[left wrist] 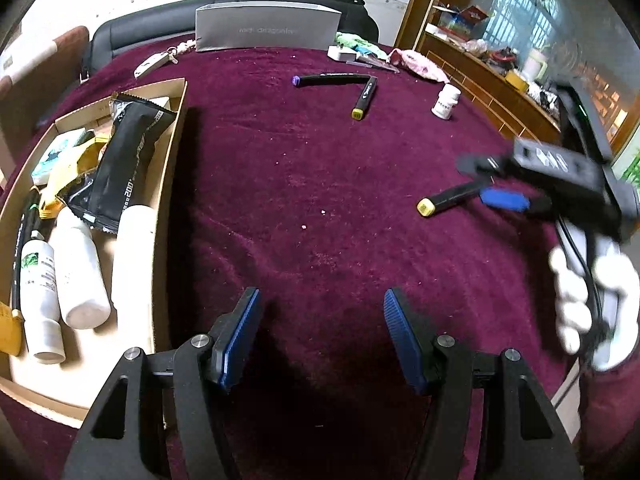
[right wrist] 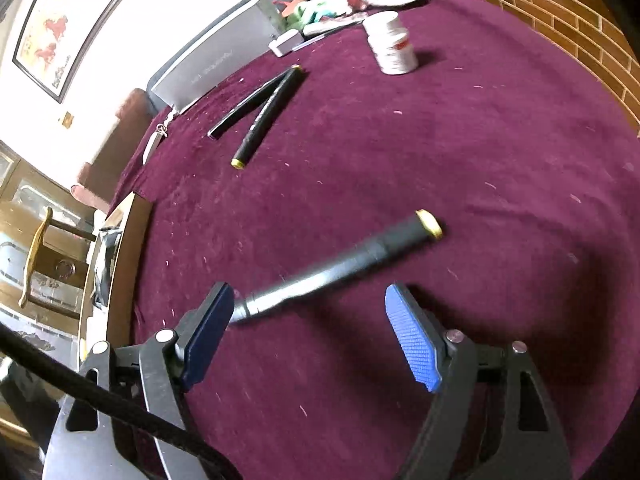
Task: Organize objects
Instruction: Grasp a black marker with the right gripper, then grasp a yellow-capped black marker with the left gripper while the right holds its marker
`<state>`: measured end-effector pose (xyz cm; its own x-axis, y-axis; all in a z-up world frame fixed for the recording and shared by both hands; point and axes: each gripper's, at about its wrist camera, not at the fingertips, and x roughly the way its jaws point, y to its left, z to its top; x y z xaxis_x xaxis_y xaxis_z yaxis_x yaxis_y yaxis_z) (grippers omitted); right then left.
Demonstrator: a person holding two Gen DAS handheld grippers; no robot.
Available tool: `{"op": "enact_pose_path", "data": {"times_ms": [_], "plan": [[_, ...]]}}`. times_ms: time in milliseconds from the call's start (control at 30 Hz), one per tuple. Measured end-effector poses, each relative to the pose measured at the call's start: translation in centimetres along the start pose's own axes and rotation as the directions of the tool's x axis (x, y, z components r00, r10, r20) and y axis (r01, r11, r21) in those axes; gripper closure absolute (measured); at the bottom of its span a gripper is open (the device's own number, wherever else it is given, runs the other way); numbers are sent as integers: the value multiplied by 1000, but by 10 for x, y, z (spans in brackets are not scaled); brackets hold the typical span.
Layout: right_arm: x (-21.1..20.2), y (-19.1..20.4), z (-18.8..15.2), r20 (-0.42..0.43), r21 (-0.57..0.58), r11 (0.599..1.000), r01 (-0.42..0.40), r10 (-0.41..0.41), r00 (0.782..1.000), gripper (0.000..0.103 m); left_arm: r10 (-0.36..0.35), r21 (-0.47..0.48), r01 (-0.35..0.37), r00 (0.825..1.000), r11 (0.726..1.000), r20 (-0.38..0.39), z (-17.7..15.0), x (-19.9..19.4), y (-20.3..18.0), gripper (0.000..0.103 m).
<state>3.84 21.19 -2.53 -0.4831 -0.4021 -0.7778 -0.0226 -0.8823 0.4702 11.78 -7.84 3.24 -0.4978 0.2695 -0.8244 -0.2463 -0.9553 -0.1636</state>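
A cardboard box (left wrist: 170,160) stands at the left on a maroon cloth and holds several white bottles (left wrist: 80,268), a black pouch (left wrist: 120,160) and yellow packets. A black marker with a yellow cap (left wrist: 444,199) lies on the cloth at the right; in the right wrist view the marker (right wrist: 340,266) lies between and just ahead of the open fingers. My right gripper (right wrist: 310,312) is open around its near end, and also shows in the left wrist view (left wrist: 486,180). Two more black markers (left wrist: 362,96) lie further back. My left gripper (left wrist: 322,320) is open and empty beside the box.
A small white pill bottle (left wrist: 446,101) stands at the back right. A grey box (left wrist: 266,26), keys (left wrist: 154,62), a white charger (left wrist: 342,53) and crumpled cloths (left wrist: 418,62) lie along the far edge. A wooden shelf stands beyond the table's right side.
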Motion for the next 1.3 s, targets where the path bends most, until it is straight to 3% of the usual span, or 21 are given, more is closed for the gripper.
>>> {"op": "enact_pose_path", "data": {"times_ms": [100, 167, 267, 367, 400, 433, 500, 567, 633, 700, 767, 900, 933, 1033, 1167, 1300], "plan": [[18, 14, 14, 5, -31, 998, 59, -59, 998, 24, 25, 18, -25, 1000, 1000, -8, -2, 4, -4, 37], [29, 26, 20, 15, -86, 985, 149, -148, 989, 26, 45, 33, -45, 999, 998, -10, -4, 7, -6, 35], [42, 44, 18, 49, -192, 936, 295, -291, 956, 44, 74, 60, -73, 997, 996, -12, -5, 10, -12, 31], [45, 48, 16, 82, -232, 905, 356, -347, 934, 64, 104, 100, -102, 994, 990, -15, -7, 16, -19, 22], [43, 44, 16, 90, -229, 903, 362, -351, 932, 71, 121, 123, -118, 992, 985, -18, -8, 20, -23, 15], [40, 38, 17, 92, -218, 909, 355, -343, 935, 72, 139, 148, -134, 990, 980, -25, -10, 24, -28, 6], [35, 29, 19, 96, -190, 924, 332, -320, 943, 74, 136, 161, -130, 990, 978, -26, -11, 28, -33, 1], [33, 24, 19, 103, -174, 941, 289, -275, 956, 70, 127, 150, -117, 990, 982, -58, -7, 29, -31, 1], [27, 15, 18, 116, -150, 966, 210, -193, 974, 58, 88, 123, -79, 994, 989, -71, 0, 27, -27, 2], [24, 8, 18, 130, -122, 983, 137, -121, 984, 51, 16, 47, -14, 998, 999, -61, 18, 22, -15, 9], [24, 7, 18, 138, -116, 988, 106, -90, 986, 50, 14, 12, -13, 999, 1000, -29, 42, 18, -11, 12], [22, 8, 15, 146, -116, 989, 88, -71, 987, 48, 93, 117, -109, 986, 987, 139, 102, 21, -28, 15], [22, 9, 15, 147, -120, 989, 88, -70, 987, 47, 96, 139, -118, 983, 983, 154, 117, 29, -31, 26], [23, 9, 15, 145, -129, 989, 72, -53, 988, 40, 73, 206, -94, 992, 974, 106, 158, 69, -43, 56], [23, 8, 16, 139, -134, 990, 49, -31, 990, 36, 97, 260, -107, 994, 960, 52, 193, 125, -58, 57], [23, 6, 17, 133, -129, 991, 24, -7, 991, 32, 97, 280, -99, 995, 955, 20, 209, 156, -67, 57]]}}
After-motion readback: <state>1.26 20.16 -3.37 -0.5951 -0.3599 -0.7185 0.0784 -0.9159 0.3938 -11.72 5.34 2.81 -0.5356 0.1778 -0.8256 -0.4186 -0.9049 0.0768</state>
